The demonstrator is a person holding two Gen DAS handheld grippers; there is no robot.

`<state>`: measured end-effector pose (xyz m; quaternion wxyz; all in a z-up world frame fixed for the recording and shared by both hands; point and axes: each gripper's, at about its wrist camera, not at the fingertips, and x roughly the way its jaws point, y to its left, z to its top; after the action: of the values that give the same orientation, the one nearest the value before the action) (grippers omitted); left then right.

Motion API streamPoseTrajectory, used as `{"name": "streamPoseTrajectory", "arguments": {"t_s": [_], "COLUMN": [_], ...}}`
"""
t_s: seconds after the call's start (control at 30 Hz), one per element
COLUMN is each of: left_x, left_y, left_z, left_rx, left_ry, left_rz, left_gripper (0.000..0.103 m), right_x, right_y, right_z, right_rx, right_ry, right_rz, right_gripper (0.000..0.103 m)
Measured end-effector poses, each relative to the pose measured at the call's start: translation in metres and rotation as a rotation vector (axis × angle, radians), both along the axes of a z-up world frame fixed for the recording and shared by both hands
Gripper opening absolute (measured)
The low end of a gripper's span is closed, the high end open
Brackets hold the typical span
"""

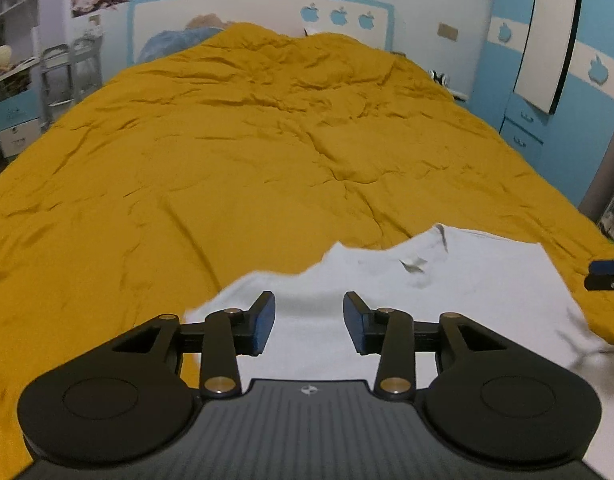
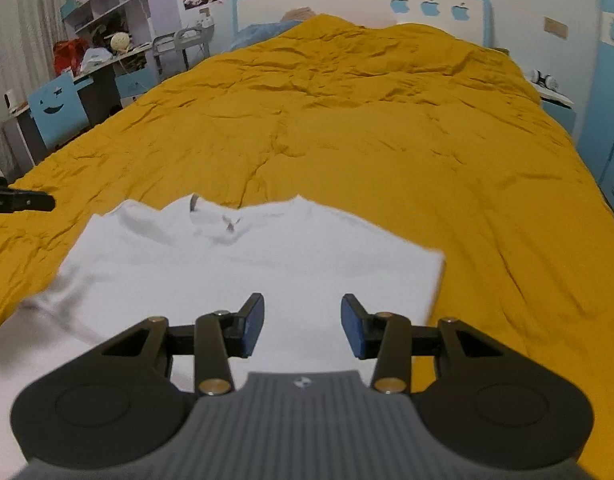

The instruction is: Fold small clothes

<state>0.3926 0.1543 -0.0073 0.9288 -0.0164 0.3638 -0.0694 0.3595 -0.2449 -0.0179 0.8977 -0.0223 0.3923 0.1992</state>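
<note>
A white small shirt (image 1: 447, 292) (image 2: 247, 264) lies flat on the mustard-yellow bed cover (image 1: 247, 152) (image 2: 367, 140), its neckline towards the headboard. My left gripper (image 1: 309, 322) hovers over the shirt's near left part, jaws open with nothing between the blue pads. My right gripper (image 2: 302, 324) hovers over the shirt's near right part, also open and empty. In the left wrist view the tip of the right gripper (image 1: 605, 274) shows at the right edge. In the right wrist view the tip of the left gripper (image 2: 23, 201) shows at the left edge.
The yellow cover stretches wide beyond the shirt to a white and blue headboard (image 2: 359, 4). A desk with shelves and a blue chair (image 2: 61, 114) stand left of the bed. A blue wardrobe (image 1: 555, 80) stands on the right.
</note>
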Motion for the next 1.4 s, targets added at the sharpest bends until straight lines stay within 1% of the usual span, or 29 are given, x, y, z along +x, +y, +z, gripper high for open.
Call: {"name": "streamPoseTrajectory", "arguments": {"t_s": [0.03,0.1,0.23,0.4,0.5,0.57,0.67,0.7,0.73,0.77,0.8,0.87,0.93,0.97,1.0,1.07,1.1,1.13,1.17,1.2,1.23,1.3,1.4], "left_x": [0.014,0.042,0.090,0.127,0.138,0.145,0.145,0.144,0.142,0.138,0.133,0.126,0.124,0.126,0.128,0.134,0.138,0.139,0.138,0.134,0.132,0.124,0.110], "left_y": [-0.001,-0.002,-0.003,-0.006,-0.007,-0.011,-0.018,-0.019,-0.021,-0.024,-0.028,-0.031,-0.032,-0.034,-0.037,-0.042,-0.042,-0.040,-0.036,-0.029,-0.025,-0.017,-0.005], "left_z": [-0.006,-0.019,-0.055,-0.093,-0.105,-0.112,-0.119,-0.118,-0.117,-0.114,-0.109,-0.095,-0.082,-0.079,-0.080,-0.087,-0.092,-0.096,-0.096,-0.093,-0.090,-0.078,-0.054], "left_rx": [-0.001,-0.008,-0.042,-0.085,-0.130,-0.146,-0.127,-0.139,-0.144,-0.115,-0.087,-0.071,-0.084,-0.068,-0.044,-0.011,-0.003,0.011,0.003,-0.014,-0.024,-0.033,-0.001], "left_ry": [0.006,0.022,0.070,0.107,0.112,0.129,0.122,0.118,0.116,0.092,0.060,-0.013,-0.061,-0.073,-0.069,-0.022,0.021,0.045,0.047,0.043,0.040,0.031,0.014], "left_rz": [-0.006,-0.015,-0.018,-0.013,-0.019,-0.044,-0.075,-0.091,-0.105,-0.107,-0.119,-0.130,-0.125,-0.126,-0.127,-0.132,-0.126,-0.088,-0.062,-0.036,-0.022,-0.010,0.023], "left_gripper": [0.051,0.052,0.053,0.053,0.053,0.049,0.031,0.012,0.009,0.008,0.007,0.007,0.007,0.007,0.007,0.010,0.018,0.028,0.035,0.046,0.050,0.051,0.051], "right_x": [0.015,0.043,0.102,0.156,0.182,0.194,0.209,0.211,0.211,0.208,0.205,0.197,0.191,0.189,0.189,0.194,0.196,0.198,0.199,0.200,0.199,0.191,0.177], "right_y": [0.006,0.016,0.033,0.047,0.054,0.060,0.066,0.068,0.069,0.070,0.070,0.071,0.069,0.069,0.068,0.069,0.070,0.072,0.070,0.069,0.067,0.063,0.061], "right_z": [-0.004,-0.012,-0.037,-0.070,-0.086,-0.096,-0.112,-0.117,-0.120,-0.120,-0.118,-0.110,-0.099,-0.095,-0.093,-0.095,-0.096,-0.099,-0.100,-0.101,-0.100,-0.095,-0.082], "right_rx": [-0.001,-0.003,-0.002,0.010,0.010,-0.001,-0.006,-0.006,-0.006,0.003,0.014,0.014,0.031,0.035,0.033,0.021,0.014,-0.005,-0.015,-0.019,-0.011,-0.009,-0.031], "right_ry": [0.001,0.001,0.016,0.027,0.037,0.034,0.048,0.051,0.048,0.038,0.029,-0.029,-0.087,-0.101,-0.110,-0.095,-0.084,-0.077,-0.062,-0.044,-0.036,-0.043,-0.038], "right_rz": [0.010,0.026,0.029,0.006,0.012,0.033,0.050,0.056,0.062,0.076,0.089,0.098,0.097,0.087,0.074,0.059,0.050,0.025,0.009,-0.008,-0.016,-0.012,-0.004], "right_gripper": [0.039,0.039,0.039,0.039,0.039,0.039,0.039,0.038,0.024,0.016,0.000,0.000,0.000,0.000,0.000,0.000,0.000,0.001,0.004,0.011,0.019,0.020,0.020]}}
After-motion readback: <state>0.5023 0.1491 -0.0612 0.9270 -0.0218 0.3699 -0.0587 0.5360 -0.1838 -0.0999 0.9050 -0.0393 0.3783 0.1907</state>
